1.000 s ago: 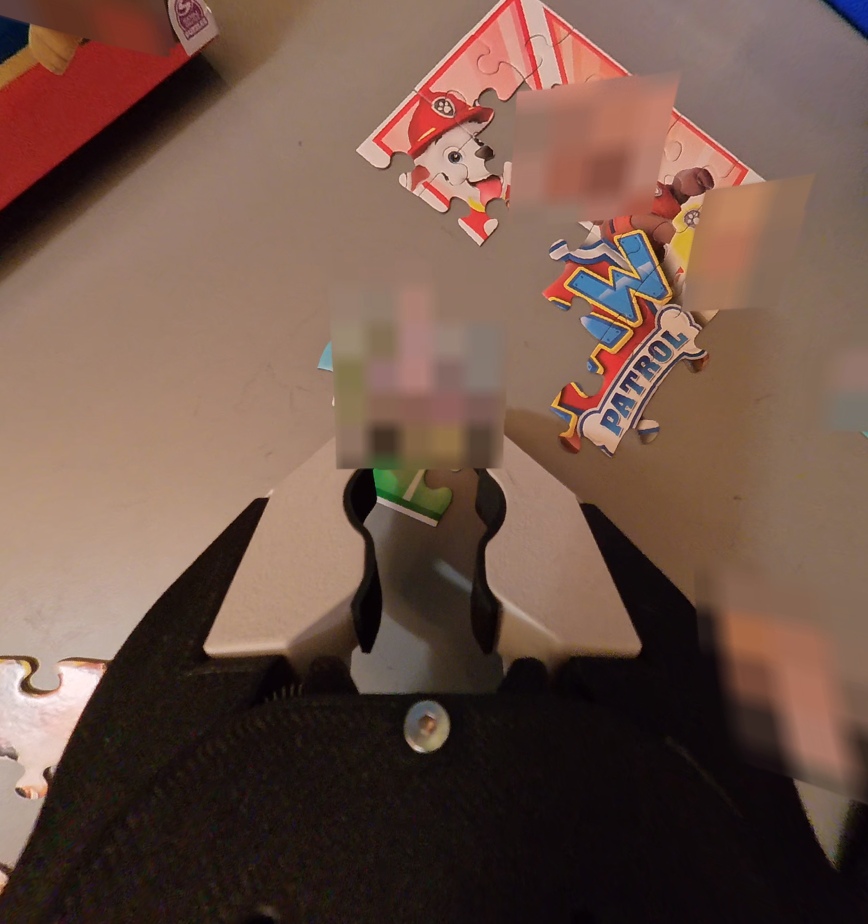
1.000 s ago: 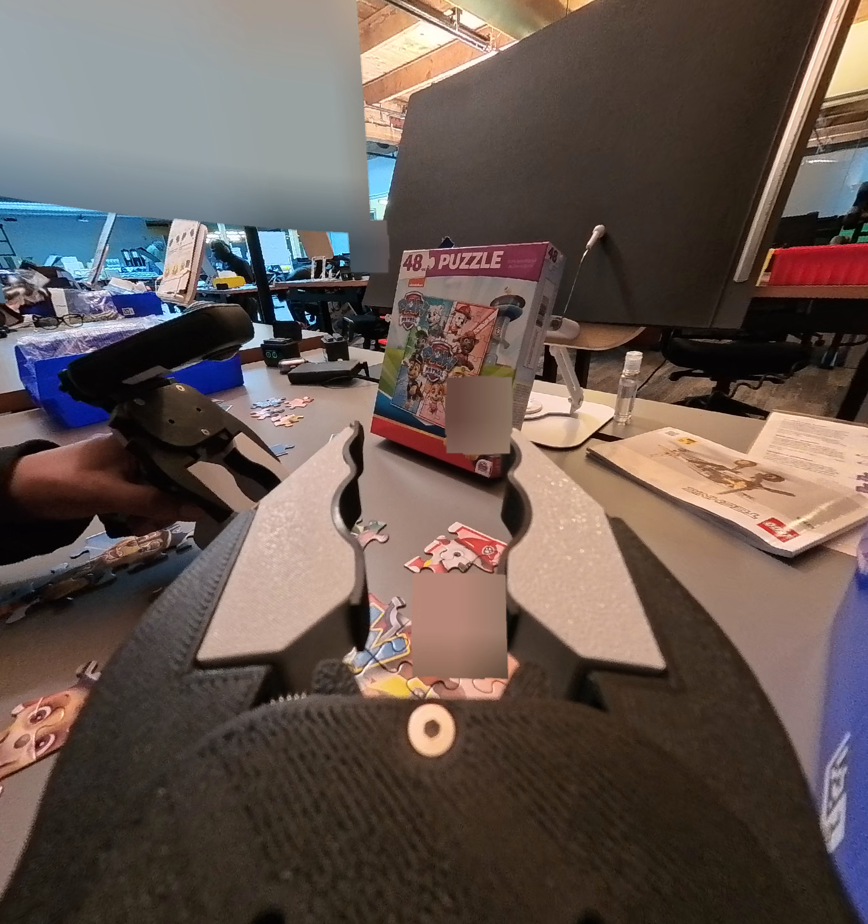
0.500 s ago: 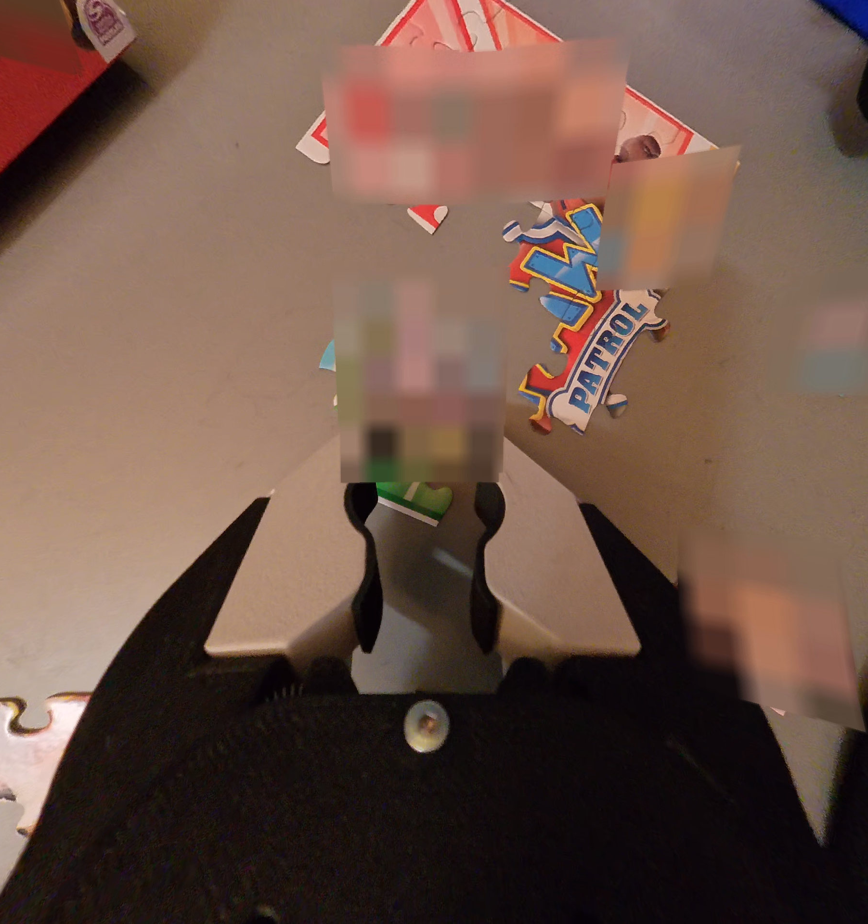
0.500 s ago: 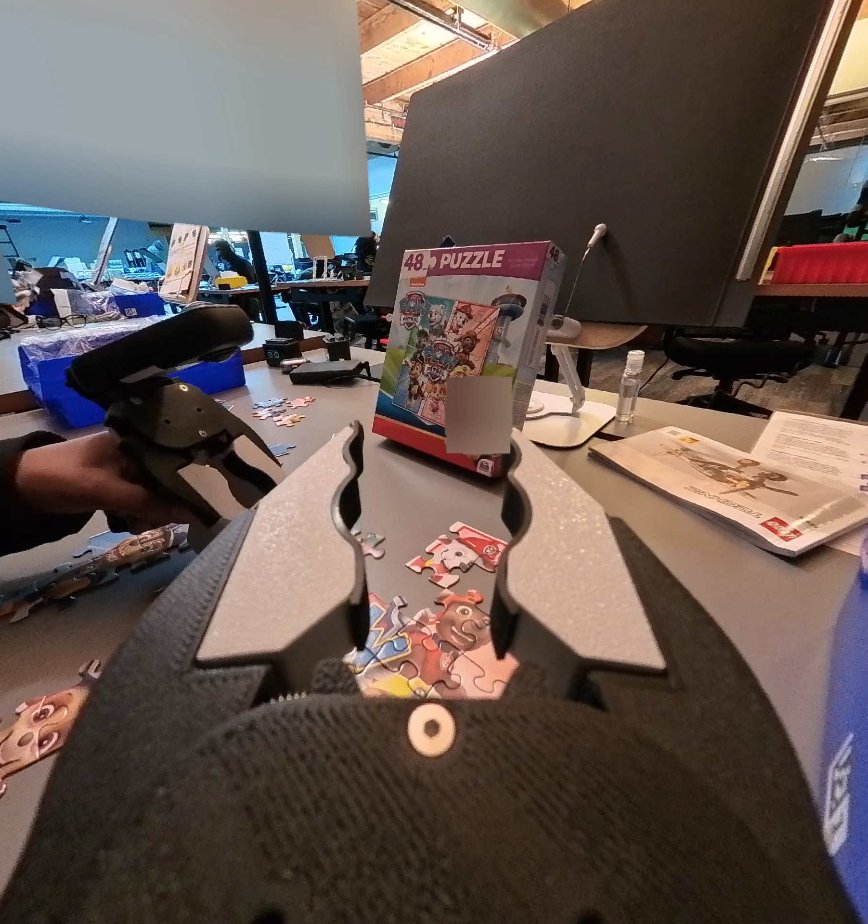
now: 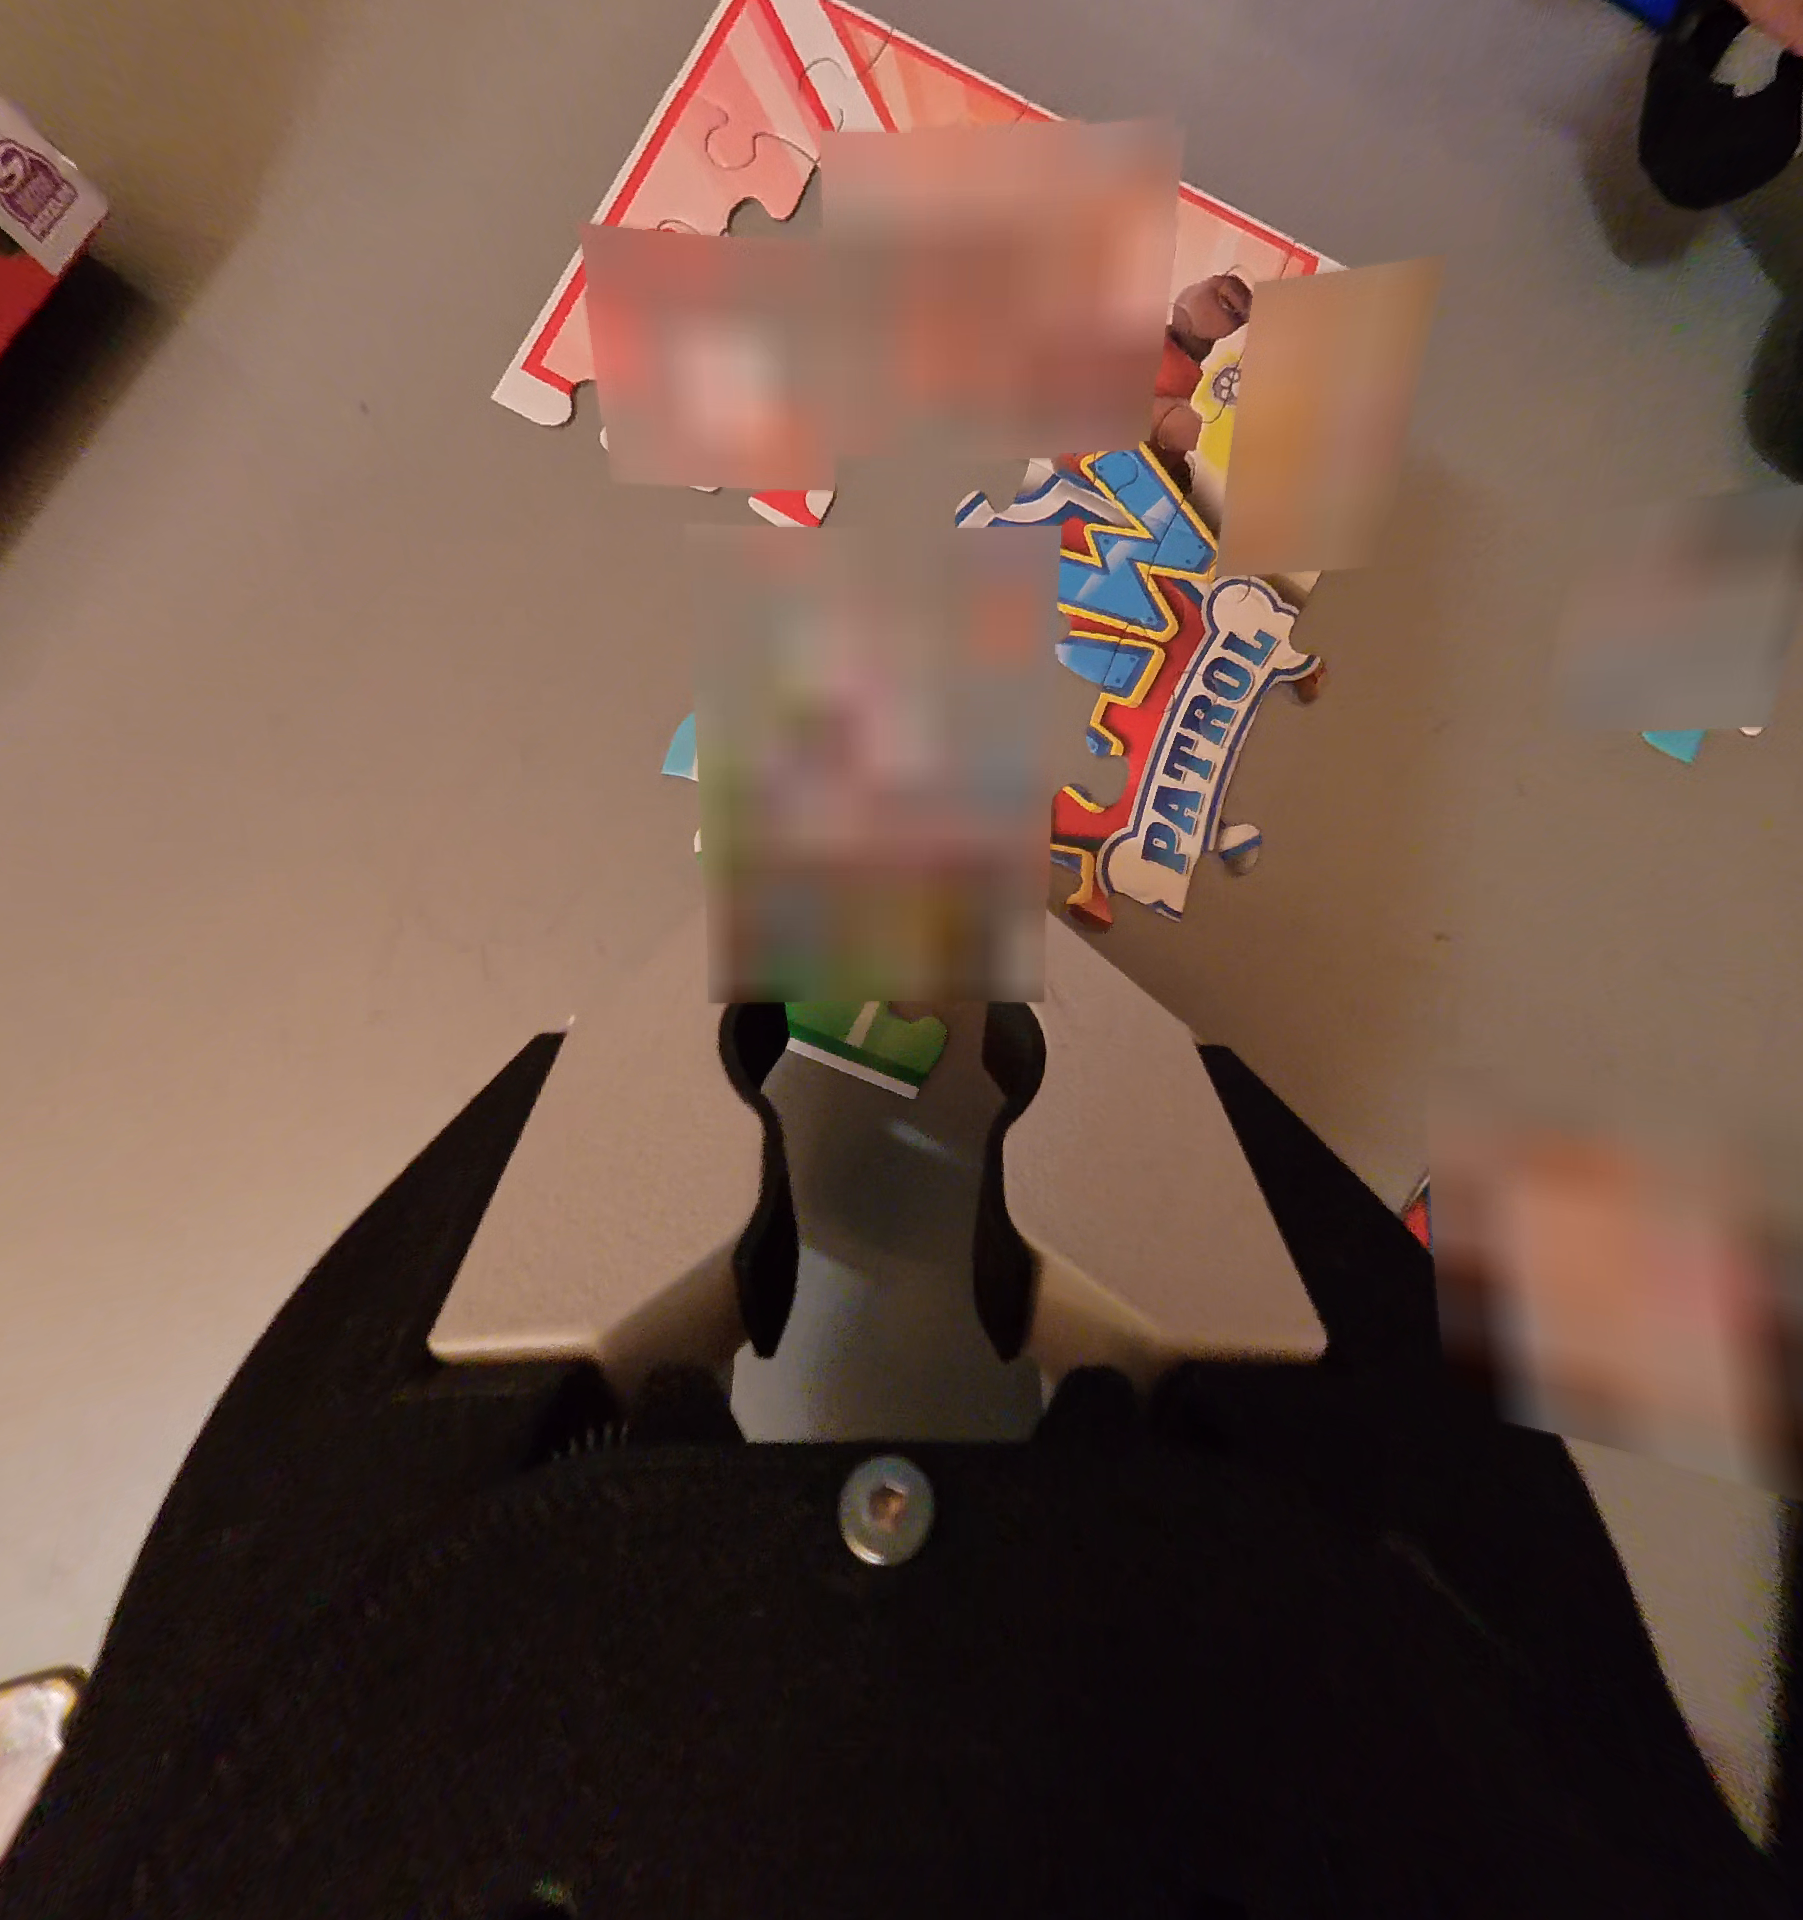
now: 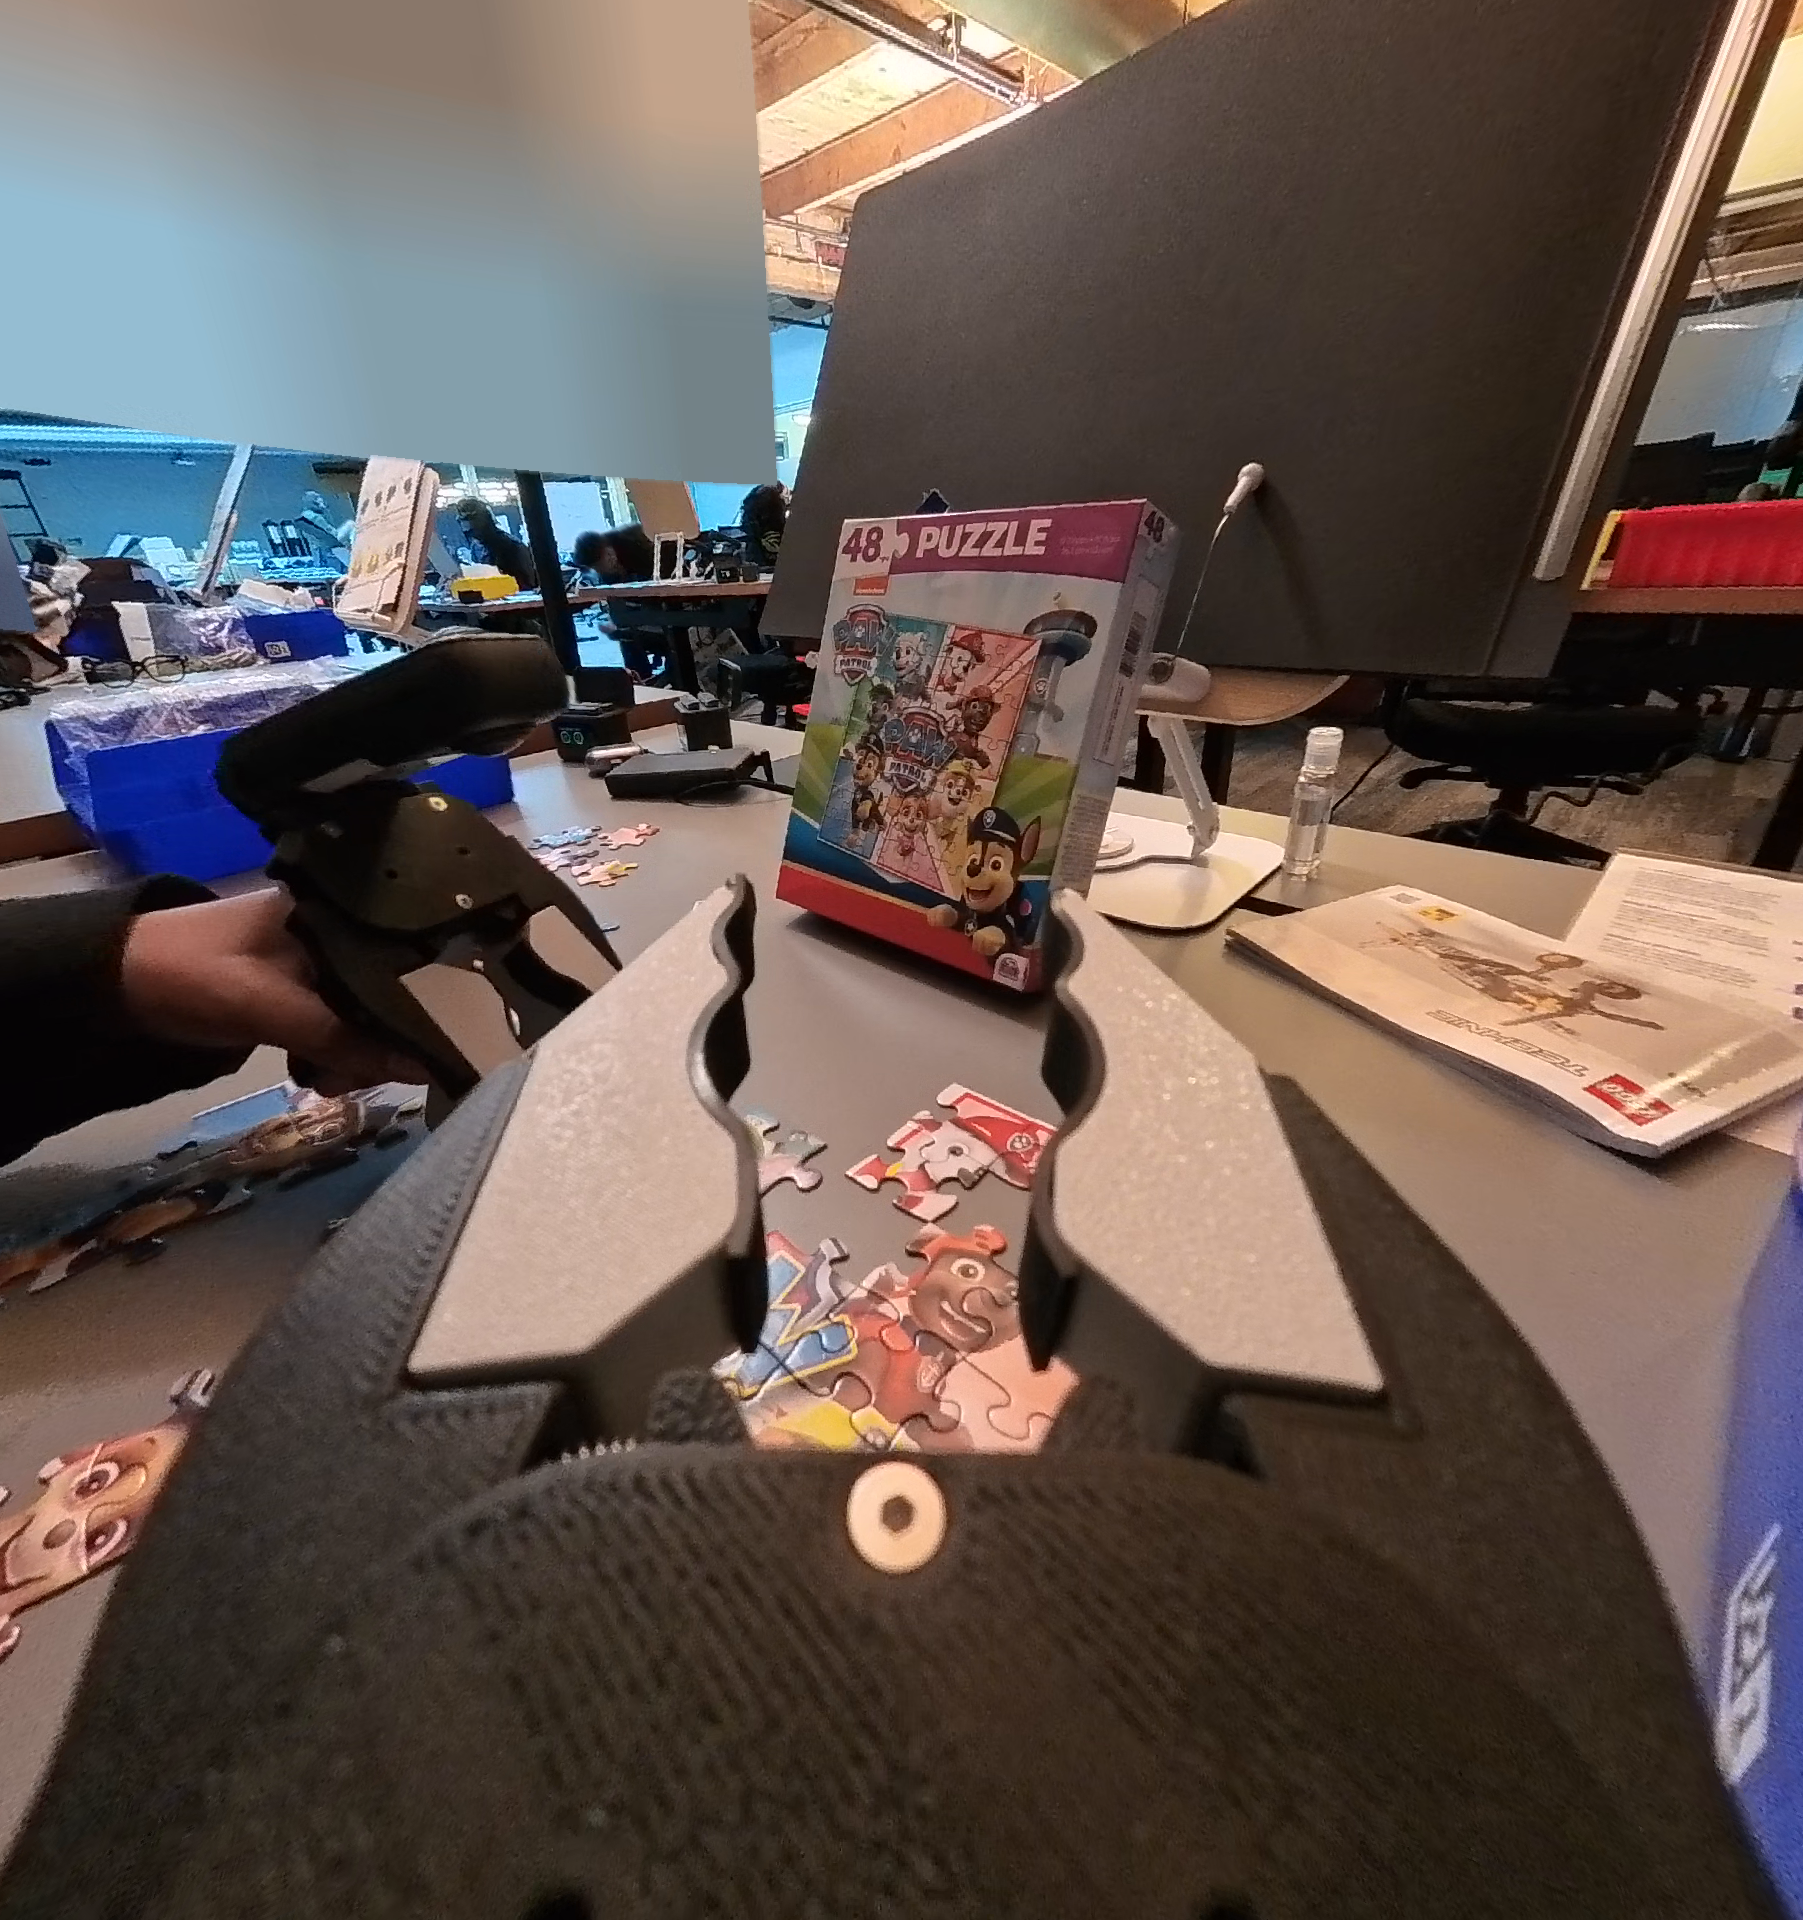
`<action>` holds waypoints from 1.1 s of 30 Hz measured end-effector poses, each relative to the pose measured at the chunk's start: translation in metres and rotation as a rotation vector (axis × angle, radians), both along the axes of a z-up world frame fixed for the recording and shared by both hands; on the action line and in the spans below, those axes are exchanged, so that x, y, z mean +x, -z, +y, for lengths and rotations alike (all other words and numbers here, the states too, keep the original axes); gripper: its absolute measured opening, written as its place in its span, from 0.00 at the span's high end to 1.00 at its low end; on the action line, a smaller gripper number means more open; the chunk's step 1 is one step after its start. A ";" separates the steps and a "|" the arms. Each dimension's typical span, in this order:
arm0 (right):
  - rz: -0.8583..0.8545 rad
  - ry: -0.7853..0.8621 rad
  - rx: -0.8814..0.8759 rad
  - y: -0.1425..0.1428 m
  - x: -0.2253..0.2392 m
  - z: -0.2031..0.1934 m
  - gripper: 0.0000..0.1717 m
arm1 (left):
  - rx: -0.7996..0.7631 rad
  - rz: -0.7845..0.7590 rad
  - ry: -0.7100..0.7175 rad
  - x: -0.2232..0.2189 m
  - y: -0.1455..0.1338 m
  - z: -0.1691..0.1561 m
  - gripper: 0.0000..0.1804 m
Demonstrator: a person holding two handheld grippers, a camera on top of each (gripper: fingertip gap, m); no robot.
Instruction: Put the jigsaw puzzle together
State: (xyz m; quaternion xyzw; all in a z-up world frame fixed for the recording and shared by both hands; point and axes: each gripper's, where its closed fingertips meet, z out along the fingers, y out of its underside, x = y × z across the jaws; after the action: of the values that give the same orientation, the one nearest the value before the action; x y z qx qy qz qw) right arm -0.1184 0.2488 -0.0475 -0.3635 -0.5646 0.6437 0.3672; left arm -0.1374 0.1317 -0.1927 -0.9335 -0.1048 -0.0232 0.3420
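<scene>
A: Left hand-held gripper [image 5: 881, 1013] — state?

B: Narrow. A green puzzle piece [image 5: 866, 1044] sits between its fingers, up near the tips. A blur patch covers the tips themselves, so pad contact is not plain. It points down at the bench [image 5: 253, 727], above the joined section.

A: Right hand-held gripper [image 6: 902, 914]?

B: Wide, nothing between the fingers. It hangs low over the same joined section [image 6: 907, 1340] and looks toward the puzzle box [image 6: 970, 727], which stands upright farther back on the bench.

A: How much is put together?

B: Partial. One red-bordered corner block [image 5: 772, 135] is joined to a blue-and-red logo strip [image 5: 1177, 727]; its outline is ragged, with open notches. A small red-and-white cluster [image 6: 954, 1148] lies just beyond it, apart. A further joined group lies by the person's hand [image 6: 242, 977], and another at the near left edge [image 6: 35, 1548].

A: Loose stock?

B: Scattered pieces [image 6: 585, 852] lie farther back on the left, well apart from the main block. Count not readable.

A: Other items?

B: A booklet [image 6: 1499, 997] lies flat on the right — touching neither gripper.
</scene>
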 end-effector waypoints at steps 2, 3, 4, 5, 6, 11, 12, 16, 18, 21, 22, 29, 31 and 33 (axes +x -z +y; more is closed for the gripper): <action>0.000 0.000 0.000 0.000 0.000 0.000 0.69 | 0.000 -0.002 0.014 0.000 0.000 0.000 0.83; 0.000 0.000 -0.001 0.000 0.000 0.000 0.69 | -0.002 0.001 0.022 0.000 0.000 0.000 0.83; 0.000 -0.001 -0.002 0.000 0.000 0.000 0.69 | -0.005 0.004 0.029 0.000 0.000 0.000 0.83; -0.001 -0.001 -0.002 0.000 0.000 0.000 0.69 | -0.007 0.007 0.036 0.000 0.000 0.000 0.83; -0.001 -0.001 -0.001 0.000 0.000 0.000 0.69 | -0.008 0.009 0.043 0.000 0.000 0.000 0.83; -0.003 -0.002 -0.001 0.000 0.000 -0.001 0.69 | -0.014 0.010 0.063 0.000 0.000 -0.001 0.83; -0.003 -0.002 -0.001 0.001 0.000 -0.001 0.69 | -0.015 0.012 0.065 0.001 0.000 -0.001 0.83; -0.004 -0.003 -0.001 0.001 0.000 -0.001 0.69 | -0.015 0.011 0.070 0.001 0.000 -0.001 0.83; -0.004 -0.003 -0.001 0.001 0.000 -0.001 0.69 | -0.015 0.008 0.072 0.002 0.000 -0.002 0.83; -0.003 -0.004 -0.002 0.000 0.000 -0.001 0.69 | -0.017 0.006 0.070 0.002 0.000 -0.004 0.82; -0.003 -0.004 -0.003 0.000 0.000 -0.001 0.69 | -0.019 0.006 0.069 0.001 0.000 -0.005 0.82; -0.003 -0.005 -0.004 0.000 0.001 -0.001 0.69 | -0.026 0.008 0.056 -0.002 0.000 -0.011 0.83; -0.004 -0.005 -0.004 0.000 0.001 -0.001 0.68 | -0.030 0.009 0.052 -0.003 0.000 -0.013 0.82; -0.004 -0.005 -0.004 0.000 0.001 -0.001 0.69 | -0.032 0.010 0.048 -0.003 0.000 -0.015 0.82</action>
State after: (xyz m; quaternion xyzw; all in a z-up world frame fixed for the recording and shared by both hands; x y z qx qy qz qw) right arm -0.1178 0.2477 -0.0480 -0.3641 -0.5651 0.6449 0.3636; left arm -0.1408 0.1163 -0.1932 -0.9413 -0.0811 -0.0251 0.3269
